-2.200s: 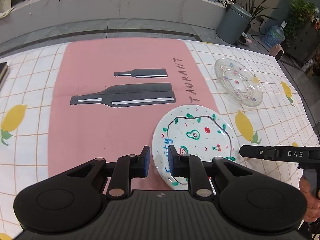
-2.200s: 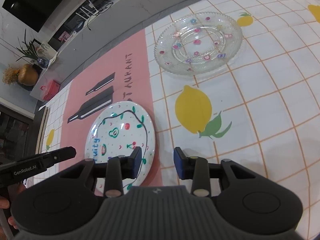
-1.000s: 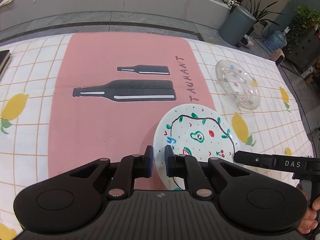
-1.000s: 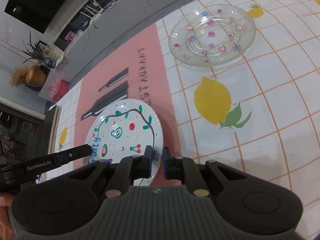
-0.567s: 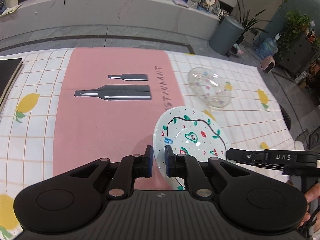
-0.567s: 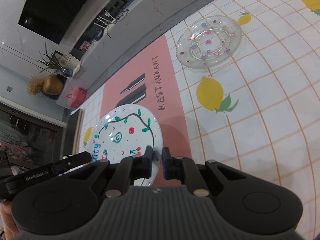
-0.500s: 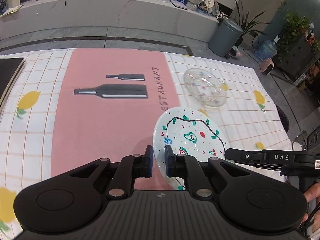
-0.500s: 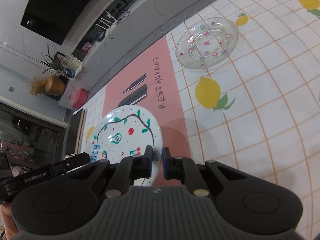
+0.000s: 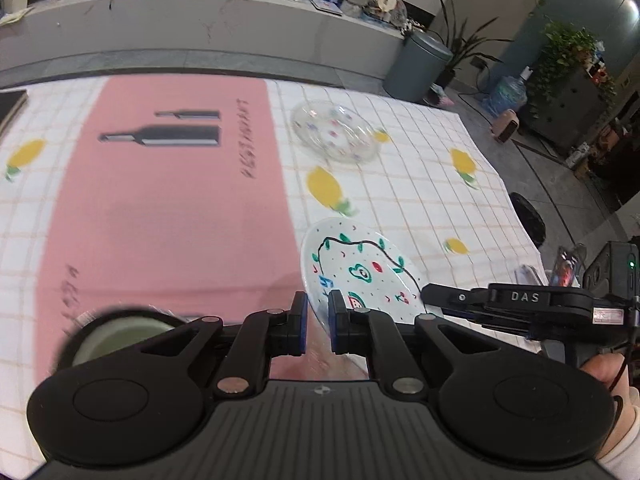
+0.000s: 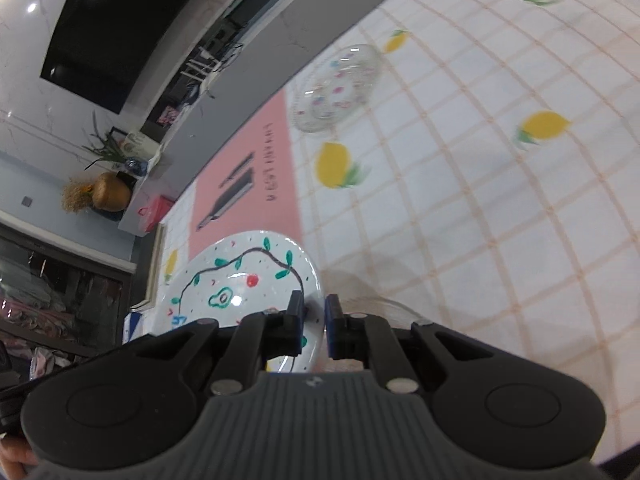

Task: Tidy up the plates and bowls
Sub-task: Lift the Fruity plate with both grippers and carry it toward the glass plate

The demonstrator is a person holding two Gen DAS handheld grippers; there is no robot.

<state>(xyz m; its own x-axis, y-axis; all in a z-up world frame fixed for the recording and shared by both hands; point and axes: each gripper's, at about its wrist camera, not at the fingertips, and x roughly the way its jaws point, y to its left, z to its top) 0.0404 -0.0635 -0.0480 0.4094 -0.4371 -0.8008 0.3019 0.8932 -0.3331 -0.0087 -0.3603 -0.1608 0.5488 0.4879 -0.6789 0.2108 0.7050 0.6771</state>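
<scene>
A white plate painted with fruit and a black vine [image 9: 360, 268] hangs in the air above the tablecloth. My left gripper [image 9: 317, 326] is shut on its near left rim. My right gripper [image 10: 313, 330] is shut on its right rim, and the plate also shows in the right wrist view [image 10: 240, 280]. The right gripper's body reaches in from the right in the left wrist view [image 9: 520, 308]. A clear glass plate with coloured dots [image 9: 334, 132] lies on the cloth farther back, also in the right wrist view [image 10: 336, 88].
A dark-rimmed bowl with a pale inside [image 9: 120, 334] sits blurred at the lower left, partly behind my left gripper. The tablecloth [image 9: 168, 208] has a pink middle panel and lemon prints. The table's right edge drops to the floor, with a grey bin [image 9: 420, 64] beyond.
Both grippers closed on the painted plate and lifted it off the cloth. It has been carried up and to the right, and the table now looks farther away.
</scene>
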